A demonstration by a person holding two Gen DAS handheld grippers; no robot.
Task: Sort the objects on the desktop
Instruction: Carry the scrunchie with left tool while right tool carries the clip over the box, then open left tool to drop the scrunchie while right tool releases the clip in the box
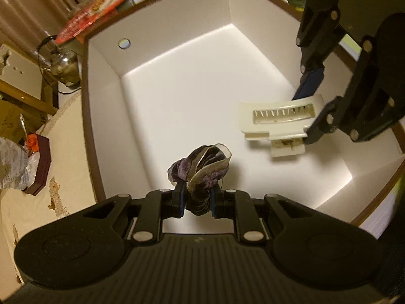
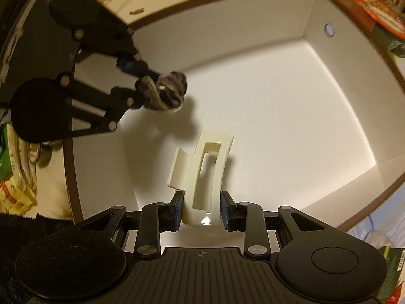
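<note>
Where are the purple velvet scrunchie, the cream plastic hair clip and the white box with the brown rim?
purple velvet scrunchie [image 1: 202, 167]: left wrist view, on its bunched fabric.
cream plastic hair clip [image 2: 202, 174]: right wrist view, on its slotted back.
white box with the brown rim [image 1: 177, 20]: left wrist view, on its far wall.

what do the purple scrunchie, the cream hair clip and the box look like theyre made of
Scrunchie: soft velvety fabric, purple and grey, with crumpled folds and a matte nap.
Hair clip: likely hard plastic, cream and glossy, with a bright glare spot and moulded teeth.
Box: probably cardboard, with matte white walls, creased corners and a brown rim.
</note>
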